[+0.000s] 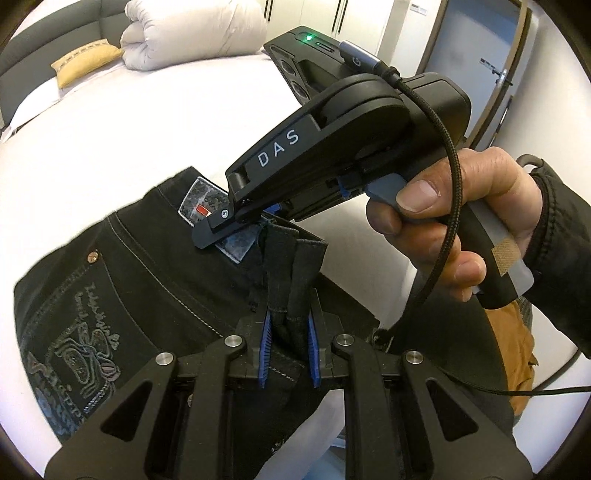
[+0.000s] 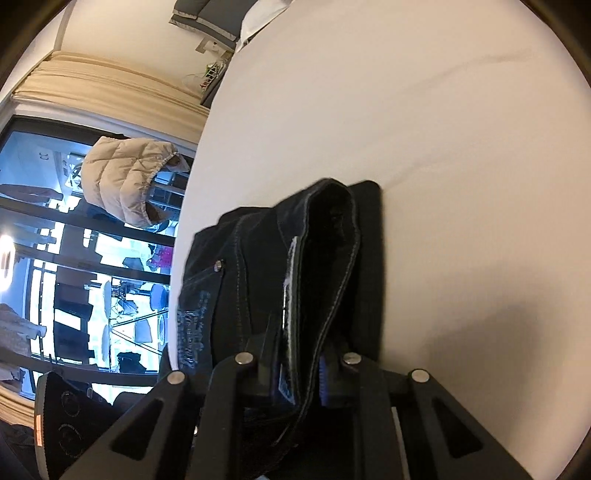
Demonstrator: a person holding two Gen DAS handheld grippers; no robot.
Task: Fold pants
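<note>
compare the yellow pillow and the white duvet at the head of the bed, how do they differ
The yellow pillow is small, flat and mustard with a patterned band along its edge; the white duvet is far bulkier, plain and puffy. The pillow lies tilted against the headboard, while the duvet is rolled into a thick bundle beside it. Both rest on the white bed, well beyond the black pants.

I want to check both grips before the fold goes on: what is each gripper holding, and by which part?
Both hold the black pants. The left gripper pinches a bunched fabric edge. The right gripper clamps the waistband at its label patch.
</note>
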